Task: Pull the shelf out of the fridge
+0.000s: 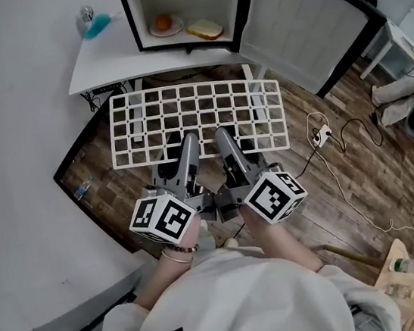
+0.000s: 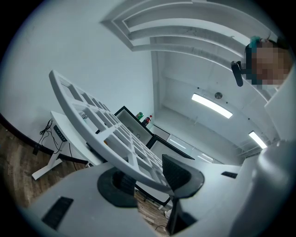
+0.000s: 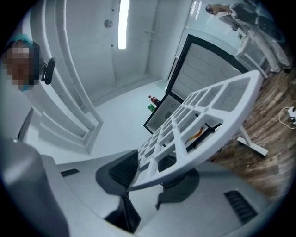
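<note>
The white grid shelf (image 1: 198, 120) is out of the fridge (image 1: 185, 7) and hangs level over the wood floor, in front of the table. My left gripper (image 1: 187, 144) and right gripper (image 1: 226, 137) sit side by side on the middle of its near edge, each shut on that rim. In the left gripper view the shelf (image 2: 92, 120) runs slantwise between the jaws of the left gripper (image 2: 148, 178). The right gripper view shows the shelf (image 3: 203, 125) pinched the same way by the right gripper (image 3: 152, 173).
The fridge stands open on a white table (image 1: 101, 65), its door (image 1: 302, 25) swung to the right. Inside lie a plate with an orange (image 1: 165, 25) and a piece of bread (image 1: 205, 29). A power strip (image 1: 323, 135) and cable lie on the floor at right.
</note>
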